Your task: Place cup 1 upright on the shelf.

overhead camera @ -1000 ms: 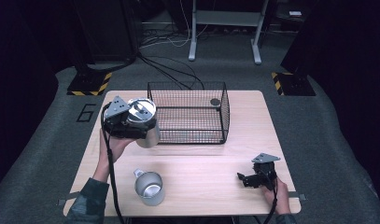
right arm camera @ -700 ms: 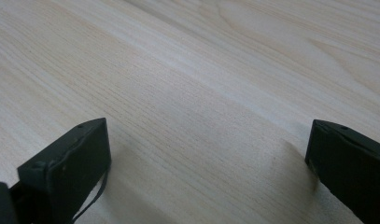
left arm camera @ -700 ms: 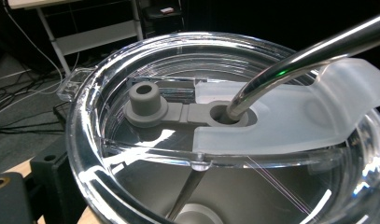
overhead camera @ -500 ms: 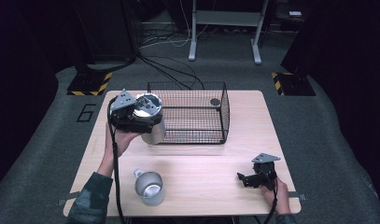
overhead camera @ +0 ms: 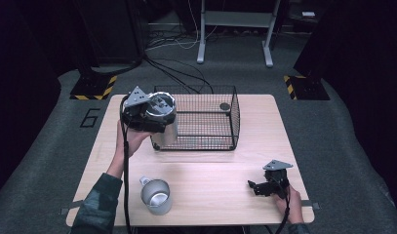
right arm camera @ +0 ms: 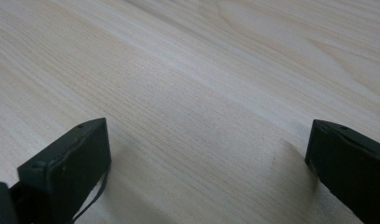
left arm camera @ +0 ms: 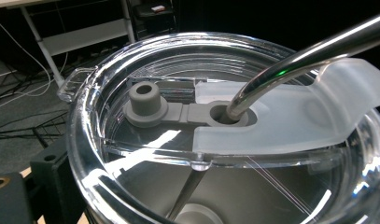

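Note:
My left gripper is shut on a steel tumbler and holds it in the air at the near left corner of the black wire basket. The tumbler has a clear lid with a metal straw through a grey stopper; the lid sits very close in the left gripper view. My right gripper rests on the wooden table at the front right. Its jaws stand wide apart over bare wood, with nothing between them.
A steel mug with a handle stands near the table's front edge, left of centre. A small dark round object lies at the basket's far right. Black stands and cables crowd the floor behind the table.
My left gripper has carried the tumbler to the right, from beside the basket's left side to its near left corner. The right gripper and the mug have stayed put.

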{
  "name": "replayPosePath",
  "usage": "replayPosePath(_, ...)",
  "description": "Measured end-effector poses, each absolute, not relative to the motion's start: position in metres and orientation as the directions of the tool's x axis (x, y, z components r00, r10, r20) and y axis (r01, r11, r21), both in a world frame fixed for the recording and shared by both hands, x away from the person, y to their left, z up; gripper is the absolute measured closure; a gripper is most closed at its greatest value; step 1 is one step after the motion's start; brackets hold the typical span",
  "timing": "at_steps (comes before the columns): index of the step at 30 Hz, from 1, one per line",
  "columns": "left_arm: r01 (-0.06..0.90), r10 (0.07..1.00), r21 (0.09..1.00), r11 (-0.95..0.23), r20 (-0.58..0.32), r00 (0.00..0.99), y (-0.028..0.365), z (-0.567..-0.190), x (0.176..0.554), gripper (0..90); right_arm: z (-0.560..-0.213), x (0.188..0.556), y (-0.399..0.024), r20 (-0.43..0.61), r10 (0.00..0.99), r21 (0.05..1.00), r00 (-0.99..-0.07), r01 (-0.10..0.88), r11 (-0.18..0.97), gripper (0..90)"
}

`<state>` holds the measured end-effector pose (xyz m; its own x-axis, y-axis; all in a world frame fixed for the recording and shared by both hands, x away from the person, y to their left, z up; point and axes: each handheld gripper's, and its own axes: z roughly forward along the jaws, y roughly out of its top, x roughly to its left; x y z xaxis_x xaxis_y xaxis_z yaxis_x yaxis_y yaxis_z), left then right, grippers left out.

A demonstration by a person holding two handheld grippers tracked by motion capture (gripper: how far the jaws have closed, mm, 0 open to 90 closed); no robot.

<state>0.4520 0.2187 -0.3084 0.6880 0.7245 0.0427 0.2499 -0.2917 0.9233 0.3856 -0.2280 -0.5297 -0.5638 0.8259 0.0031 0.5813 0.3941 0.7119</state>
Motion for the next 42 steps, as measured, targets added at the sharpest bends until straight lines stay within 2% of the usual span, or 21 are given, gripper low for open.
replayPosePath(24,0.268,0.736,0.912,-0.31,0.052,0.675,0.201,-0.305,0.489,3.4,-0.53,0.386,-0.228,0.003,0.825,0.712,-0.566,0.58,0.396,0.0)
replayPosePath(42,0.326,0.745,0.88,-0.345,0.046,0.666,0.183,-0.316,0.526,3.4,-0.53,0.386,-0.228,0.002,0.824,0.712,-0.567,0.579,0.396,0.0)
